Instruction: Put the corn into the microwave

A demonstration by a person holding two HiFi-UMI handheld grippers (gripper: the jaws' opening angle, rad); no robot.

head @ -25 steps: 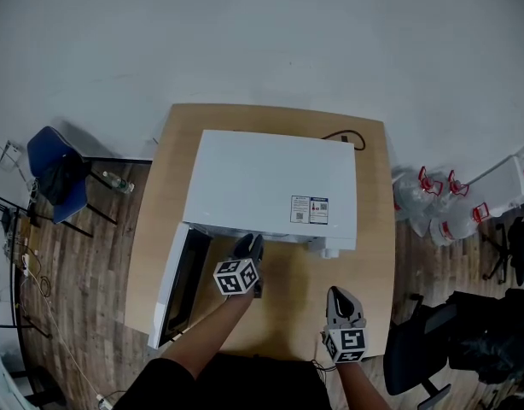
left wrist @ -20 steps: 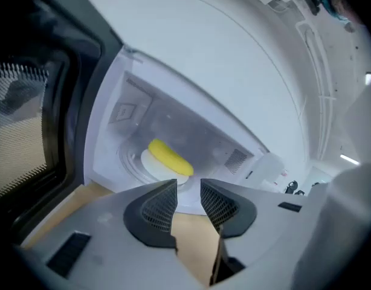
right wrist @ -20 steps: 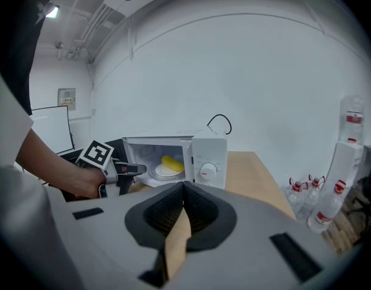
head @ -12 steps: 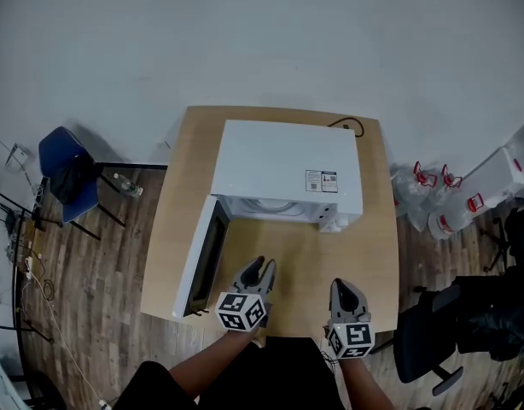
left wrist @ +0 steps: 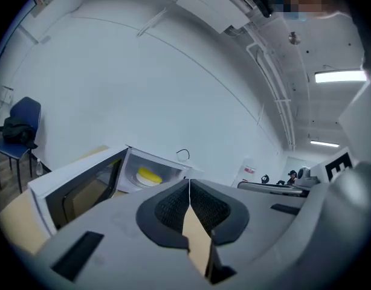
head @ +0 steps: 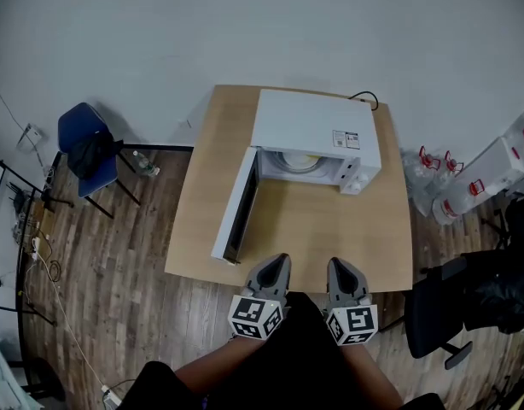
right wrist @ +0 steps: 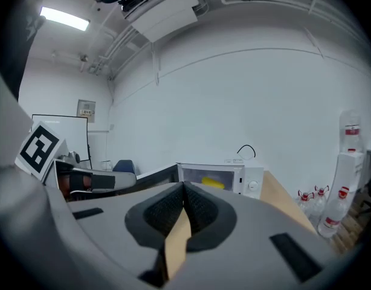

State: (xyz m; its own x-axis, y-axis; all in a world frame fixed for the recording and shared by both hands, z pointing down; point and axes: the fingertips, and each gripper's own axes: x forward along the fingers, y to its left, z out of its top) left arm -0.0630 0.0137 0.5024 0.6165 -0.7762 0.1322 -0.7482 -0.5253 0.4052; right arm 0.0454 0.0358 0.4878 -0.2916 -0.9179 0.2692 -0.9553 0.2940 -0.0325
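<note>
Sitting spot of the corn (head: pixel 299 159): inside the microwave (head: pixel 317 126), on the pale round plate (head: pixel 283 164) in the cavity. Showed up as a yellow lump in both gripper views too (left wrist: pixel 149 176) (right wrist: pixel 211 182), well apart from both tongs.
microwave: white, parked at the far right part of the bench (head: pixel 330 229), sticker on top, knobs on the right front panel.
door (head: pixel 236 212): swung wide open to the left, sticking out toward the near edge of the bench.
left tongs (head: pixel 279 260): closed, pads pressed flat together (left wrist: pixel 189 186), nothing in between. Hung right at the near edge of the bench, pointed toward the microwave.
right tongs (head: pixel 341 263): same deal, shut tight and empty (right wrist: pixel 183 189), just beside the left pair.
marker cubes: one on each tool, black-and-white squares, down near the bottom of the head view.
cable (head: pixel 364 100): black, looped up behind the microwave at the back edge.
blue chair (head: pixel 81 126): left of the bench on the wooden floor (head: pixel 117 297), something dark slumped on the seat. Couldn't tell if bag or jacket.
small bottle (head: pixel 142 162): on the floor just beside that chair.
water jugs (head: pixel 433 165): clear with red handles, bunched on the floor right of the bench.
office chair (head: pixel 441 314): black, off the near right corner of the bench.
</note>
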